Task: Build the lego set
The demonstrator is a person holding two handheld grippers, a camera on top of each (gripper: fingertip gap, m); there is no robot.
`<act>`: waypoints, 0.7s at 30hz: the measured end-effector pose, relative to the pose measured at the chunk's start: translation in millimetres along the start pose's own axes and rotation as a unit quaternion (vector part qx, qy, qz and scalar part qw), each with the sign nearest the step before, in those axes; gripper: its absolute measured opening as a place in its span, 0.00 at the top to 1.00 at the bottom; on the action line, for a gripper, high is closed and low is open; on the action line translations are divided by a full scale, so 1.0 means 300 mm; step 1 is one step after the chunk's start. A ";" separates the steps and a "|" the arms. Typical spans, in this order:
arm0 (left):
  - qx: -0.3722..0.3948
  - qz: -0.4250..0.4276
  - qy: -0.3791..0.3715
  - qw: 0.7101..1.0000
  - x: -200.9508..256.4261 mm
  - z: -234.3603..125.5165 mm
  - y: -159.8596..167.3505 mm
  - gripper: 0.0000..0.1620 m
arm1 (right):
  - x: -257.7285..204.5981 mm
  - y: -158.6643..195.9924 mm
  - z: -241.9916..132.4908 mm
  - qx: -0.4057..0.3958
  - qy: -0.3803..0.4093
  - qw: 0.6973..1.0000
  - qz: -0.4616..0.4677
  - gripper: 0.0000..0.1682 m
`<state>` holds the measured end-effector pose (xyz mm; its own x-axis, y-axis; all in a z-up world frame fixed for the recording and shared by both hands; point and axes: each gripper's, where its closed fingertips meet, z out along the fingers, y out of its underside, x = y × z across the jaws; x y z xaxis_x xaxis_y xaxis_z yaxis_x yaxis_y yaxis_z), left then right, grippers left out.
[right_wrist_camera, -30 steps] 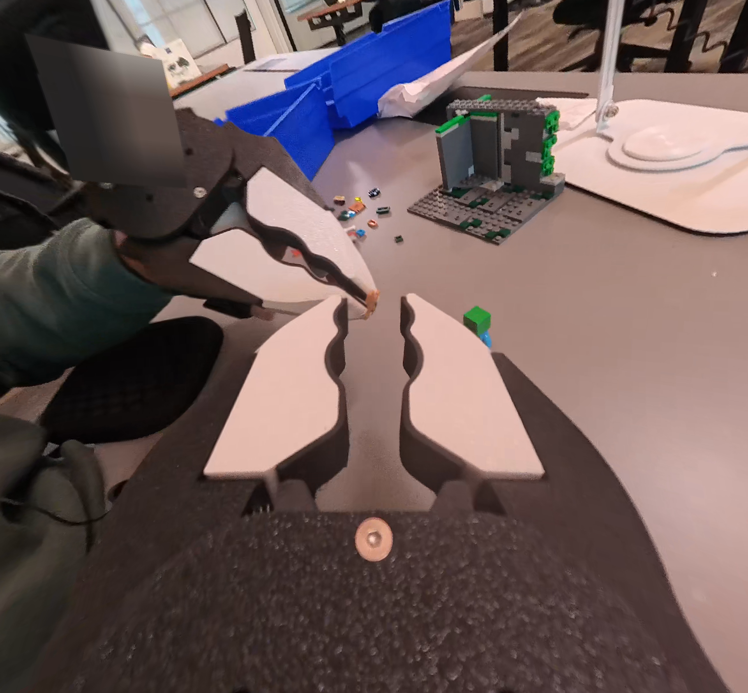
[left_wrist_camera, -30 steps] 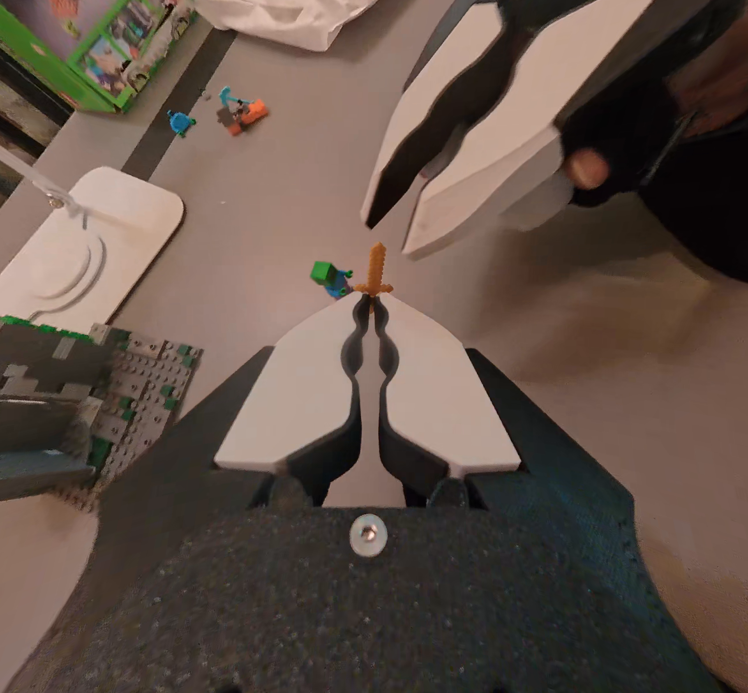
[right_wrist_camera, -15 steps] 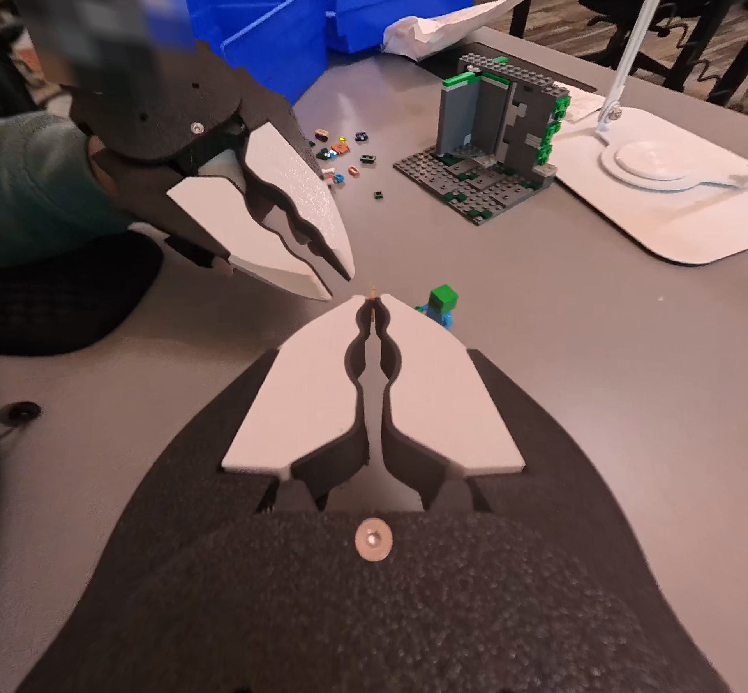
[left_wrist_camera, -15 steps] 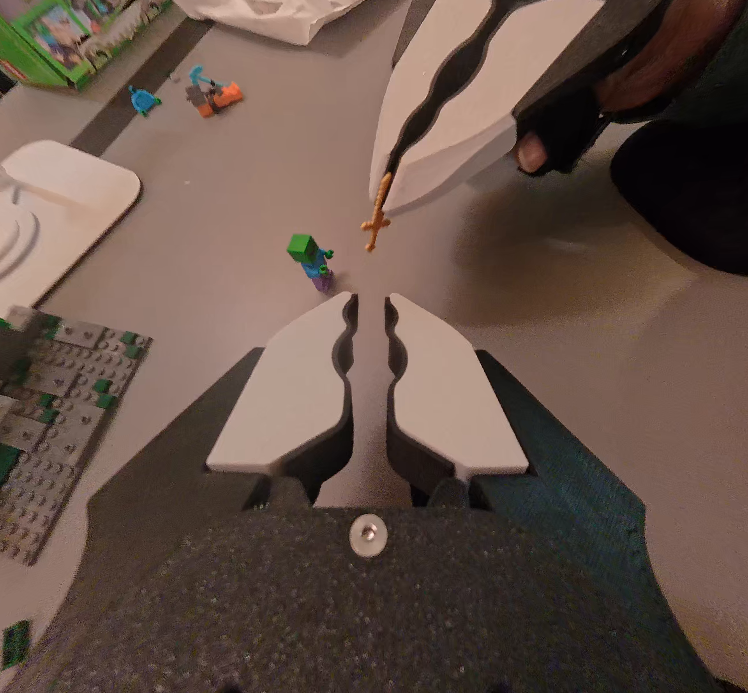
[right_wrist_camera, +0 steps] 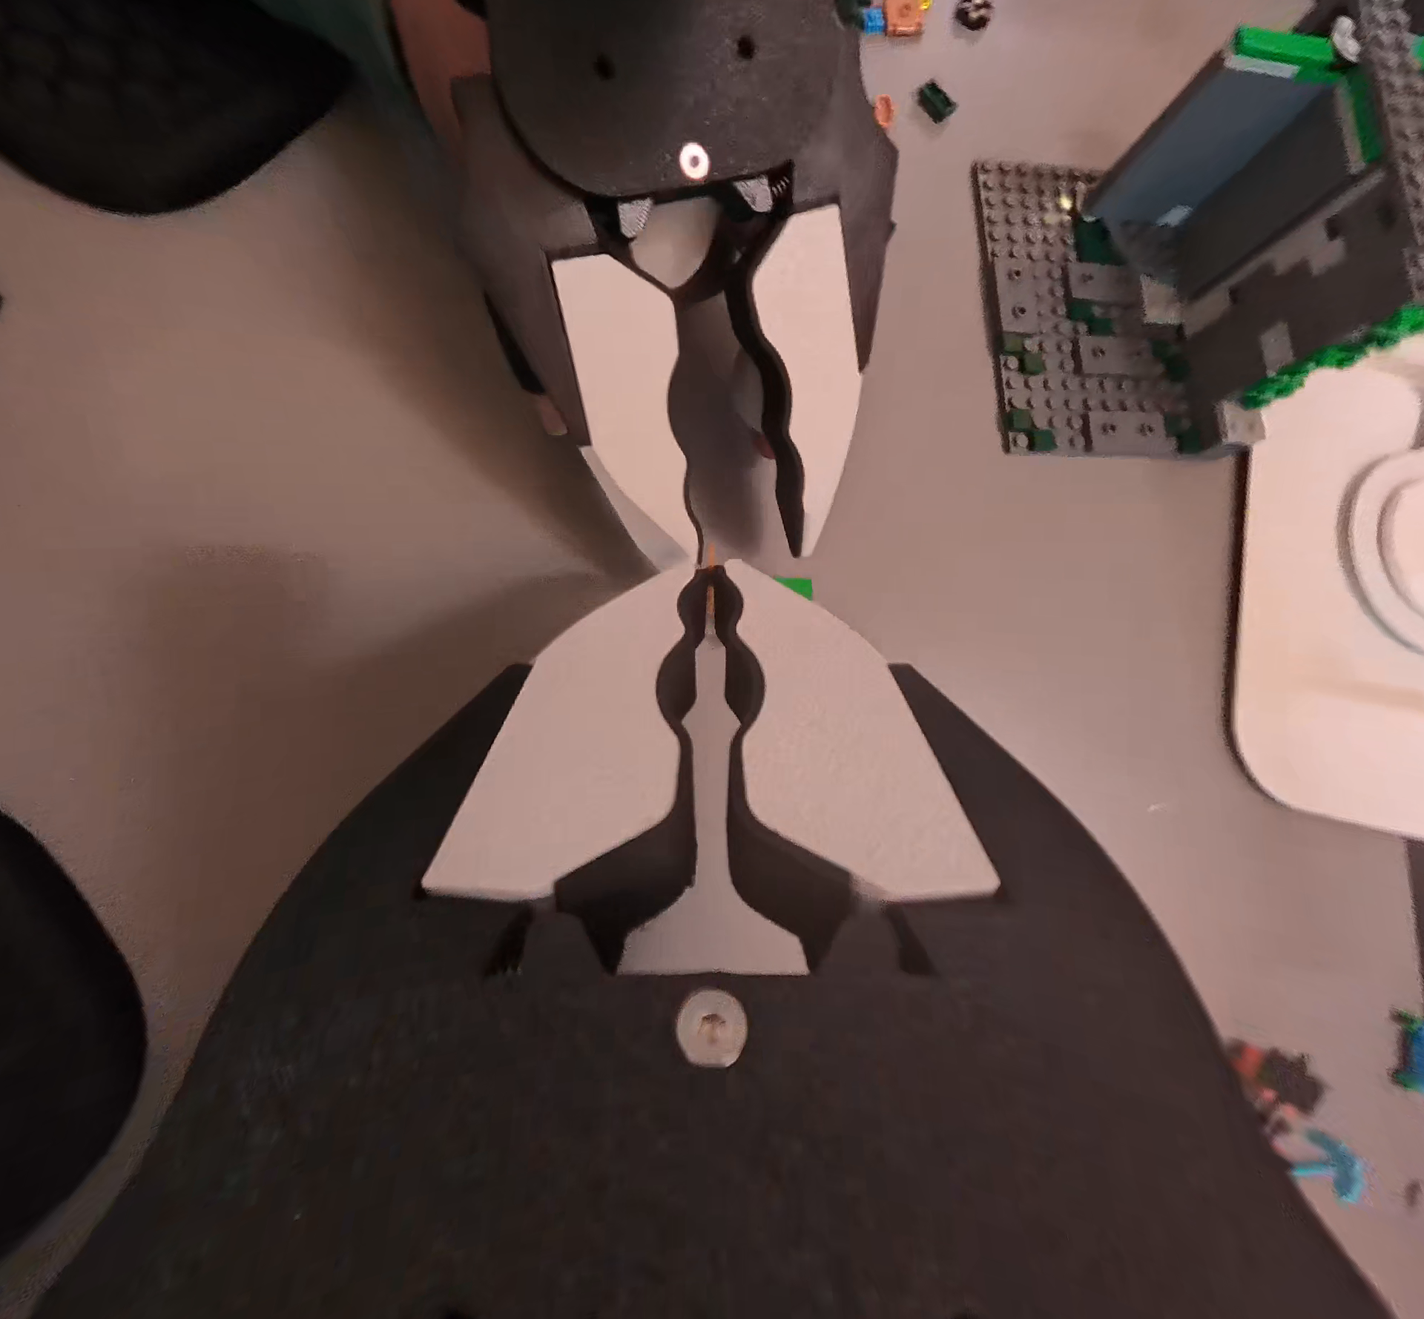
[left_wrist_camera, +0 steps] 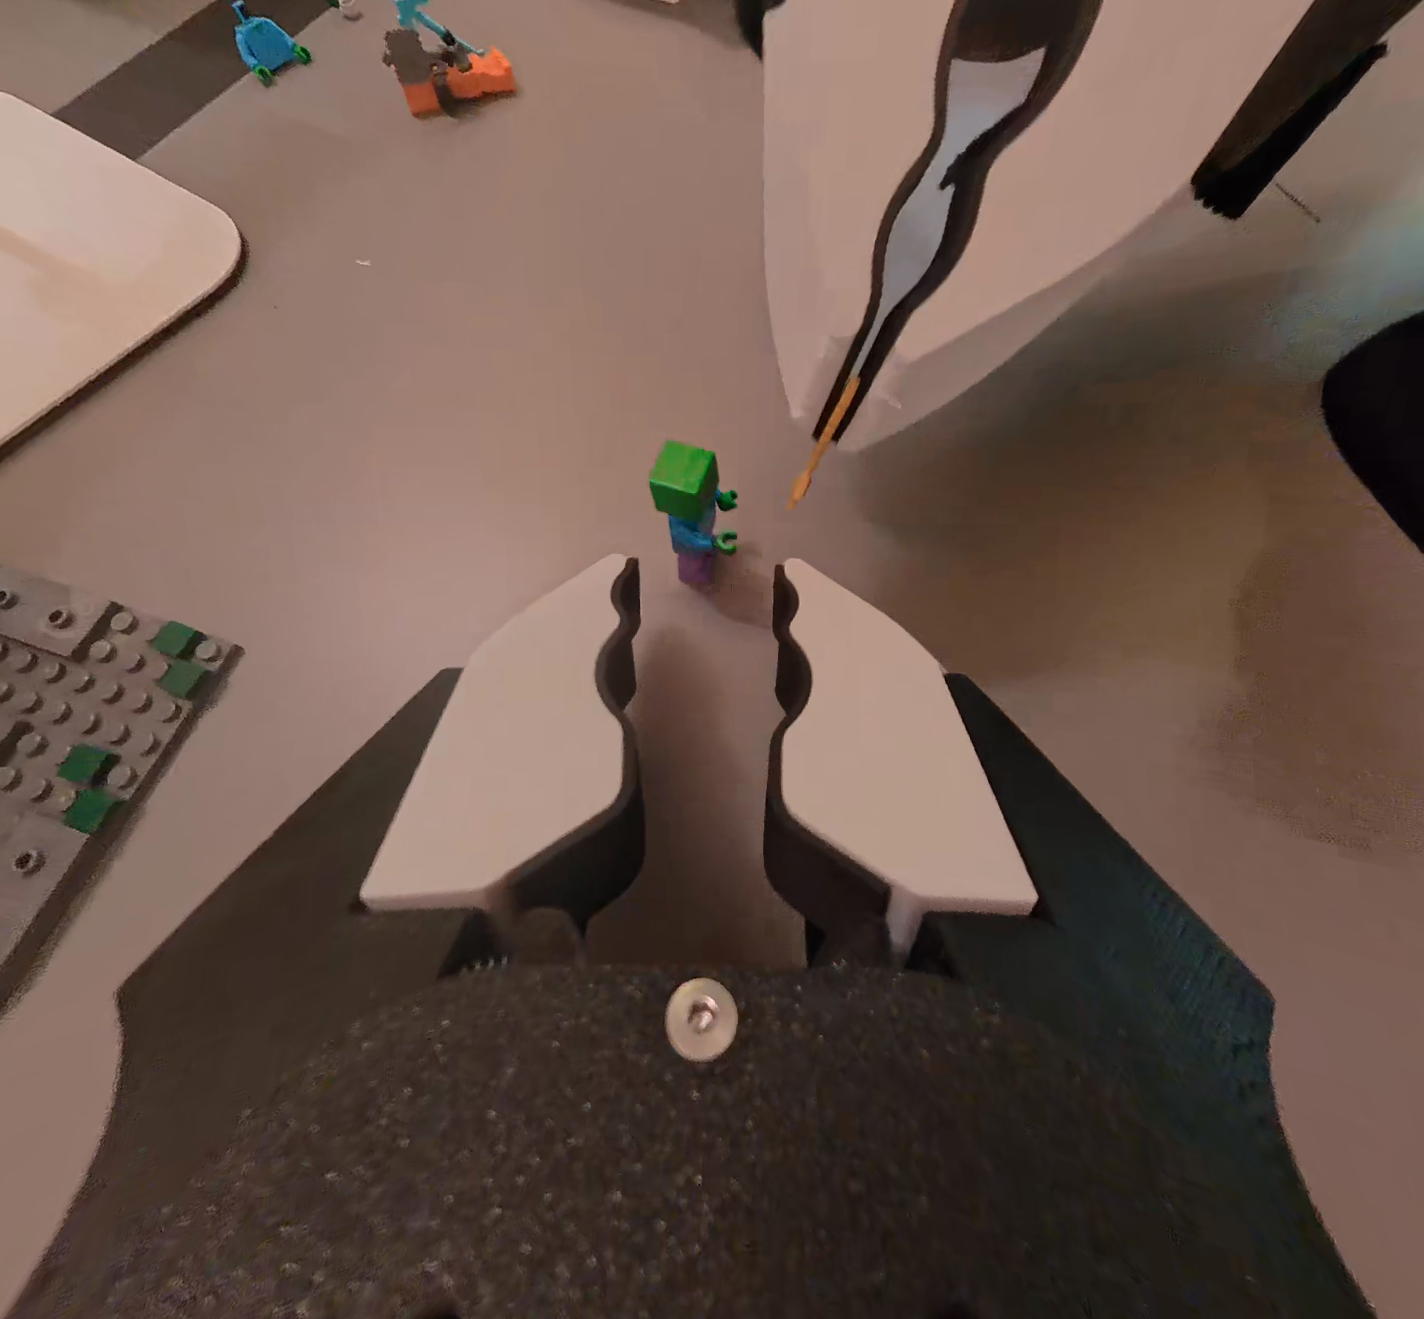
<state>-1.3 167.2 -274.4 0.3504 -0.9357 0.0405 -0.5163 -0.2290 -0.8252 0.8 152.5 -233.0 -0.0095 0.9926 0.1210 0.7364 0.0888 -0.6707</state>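
Note:
A small minifigure with a green head (left_wrist_camera: 684,487) stands on the grey table, just past my left gripper's tips. My left gripper (left_wrist_camera: 703,572) is open and empty, its jaws on either side of the figure's near side. My right gripper (left_wrist_camera: 836,425) comes down from the upper right, shut on a thin golden sword (left_wrist_camera: 823,436) whose point hangs beside the figure's hands. In the right wrist view my right gripper (right_wrist_camera: 710,573) pinches the sword (right_wrist_camera: 710,592), faces the open left gripper (right_wrist_camera: 740,546), and only the figure's green head (right_wrist_camera: 795,587) peeks out.
A grey baseplate with a grey and green wall (right_wrist_camera: 1079,327) stands to the left (left_wrist_camera: 77,704). A white lamp base (left_wrist_camera: 77,242) lies beyond it. A blue figure (left_wrist_camera: 262,46), an orange and blue figure (left_wrist_camera: 455,69) and loose small bricks (right_wrist_camera: 894,11) lie on the table. Spacing between my two grippers at the tips: around 5 cm.
The sword passed from my left gripper to my right gripper. My left gripper let go, opened wider and moved up to the minifigure. My right gripper tipped the sword down beside it.

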 end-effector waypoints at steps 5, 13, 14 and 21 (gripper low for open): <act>-0.012 -0.005 0.017 1.000 -0.003 0.027 -0.003 0.79 | 0.029 0.000 0.026 -0.060 -0.044 0.996 -0.041 0.99; -0.047 0.028 0.022 0.998 0.012 0.064 0.015 0.81 | 0.017 0.016 0.054 -0.082 -0.080 0.993 -0.037 0.99; -0.047 0.029 0.021 0.998 0.011 0.067 0.014 0.81 | 0.018 0.020 0.055 -0.083 -0.079 0.993 -0.037 0.99; -0.050 0.047 0.007 0.998 0.003 0.078 0.011 0.88 | 0.020 0.031 0.054 -0.068 -0.075 0.995 -0.016 0.99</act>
<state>15.7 171.9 -290.3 0.2854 -0.9581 -0.0254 -0.6221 -0.1650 -0.7654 -3.3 160.5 -250.3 -0.1275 0.9916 0.0222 0.8191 0.1179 -0.5614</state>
